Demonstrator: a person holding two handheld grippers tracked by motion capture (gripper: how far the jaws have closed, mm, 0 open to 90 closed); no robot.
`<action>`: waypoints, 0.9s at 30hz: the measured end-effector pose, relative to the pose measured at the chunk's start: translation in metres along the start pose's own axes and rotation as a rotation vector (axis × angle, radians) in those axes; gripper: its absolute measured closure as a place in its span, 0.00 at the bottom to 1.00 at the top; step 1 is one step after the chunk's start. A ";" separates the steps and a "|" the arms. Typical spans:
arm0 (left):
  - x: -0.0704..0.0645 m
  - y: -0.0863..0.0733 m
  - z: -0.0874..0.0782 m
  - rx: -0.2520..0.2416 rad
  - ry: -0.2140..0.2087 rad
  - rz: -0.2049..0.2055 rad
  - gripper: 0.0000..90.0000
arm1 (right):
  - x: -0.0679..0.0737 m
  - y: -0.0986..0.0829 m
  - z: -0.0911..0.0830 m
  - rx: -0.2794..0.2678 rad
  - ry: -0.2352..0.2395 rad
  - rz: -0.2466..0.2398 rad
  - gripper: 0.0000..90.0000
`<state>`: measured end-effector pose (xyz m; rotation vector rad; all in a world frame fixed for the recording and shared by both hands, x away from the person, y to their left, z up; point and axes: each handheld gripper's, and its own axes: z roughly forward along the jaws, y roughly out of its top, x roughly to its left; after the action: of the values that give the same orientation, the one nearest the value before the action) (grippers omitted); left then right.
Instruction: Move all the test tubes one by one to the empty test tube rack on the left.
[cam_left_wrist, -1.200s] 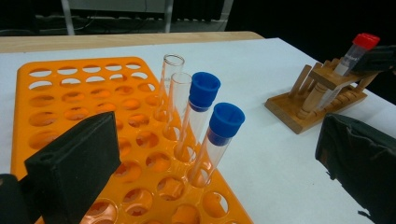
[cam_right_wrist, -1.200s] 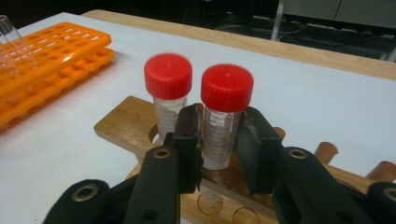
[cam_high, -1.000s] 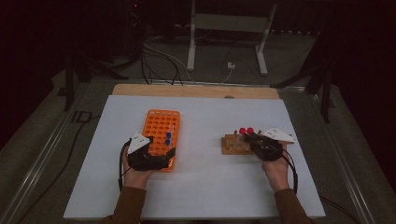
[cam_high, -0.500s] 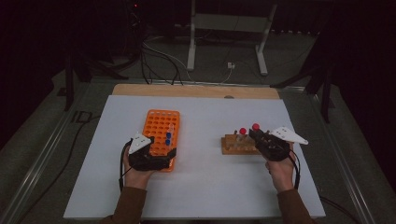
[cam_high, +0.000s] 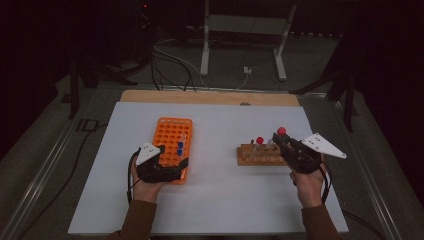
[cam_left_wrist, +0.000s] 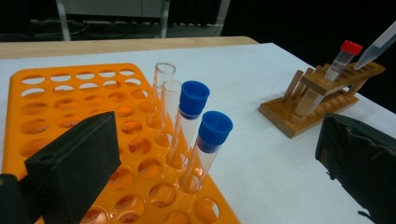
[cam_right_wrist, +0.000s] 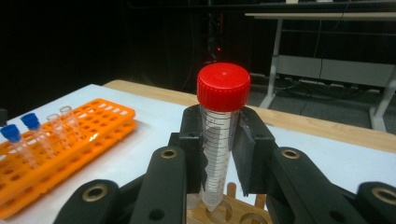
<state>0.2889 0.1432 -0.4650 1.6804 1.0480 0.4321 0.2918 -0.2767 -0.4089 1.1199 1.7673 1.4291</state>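
My right gripper (cam_high: 279, 139) (cam_right_wrist: 219, 140) is shut on a red-capped tube (cam_high: 281, 132) (cam_right_wrist: 223, 88). It holds the tube upright, its tip just over a hole of the wooden rack (cam_high: 260, 159) (cam_right_wrist: 233, 215). Another red-capped tube (cam_high: 259, 140) (cam_left_wrist: 343, 56) stands in that rack (cam_left_wrist: 317, 100). My left gripper (cam_high: 172, 159) (cam_left_wrist: 215, 140) is open over the near end of the orange rack (cam_high: 172, 131) (cam_left_wrist: 56, 98). One jaw is above the rack's holes and the other beyond its right edge. Two blue-capped tubes (cam_high: 180, 147) (cam_left_wrist: 194, 100) and two uncapped tubes (cam_left_wrist: 163, 77) stand in it.
Both racks sit on a white table top (cam_high: 220, 200) with a wooden strip (cam_high: 210, 97) along its far edge. Behind it are cables and a metal stand (cam_high: 240, 45) on the dark floor. The grey plate (cam_high: 324, 145) on the right gripper sticks out to the right.
My right gripper has risen and drawn back to the right with the red-capped tube, lifting it out of the wooden rack. The left gripper has stayed at the orange rack.
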 end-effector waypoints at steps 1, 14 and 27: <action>-0.001 0.000 0.000 -0.003 0.001 0.002 0.01 | 0.001 0.002 -0.001 -0.004 0.001 -0.002 0.83; -0.025 0.013 -0.007 -0.085 0.025 0.085 0.04 | 0.021 0.008 -0.002 0.021 0.097 -0.029 0.83; -0.073 0.022 0.014 -0.059 -0.118 0.193 0.18 | 0.049 0.001 0.011 0.094 0.233 -0.026 0.83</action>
<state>0.2683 0.0744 -0.4350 1.7388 0.7834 0.4775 0.2786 -0.2281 -0.4074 1.0057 2.0215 1.5260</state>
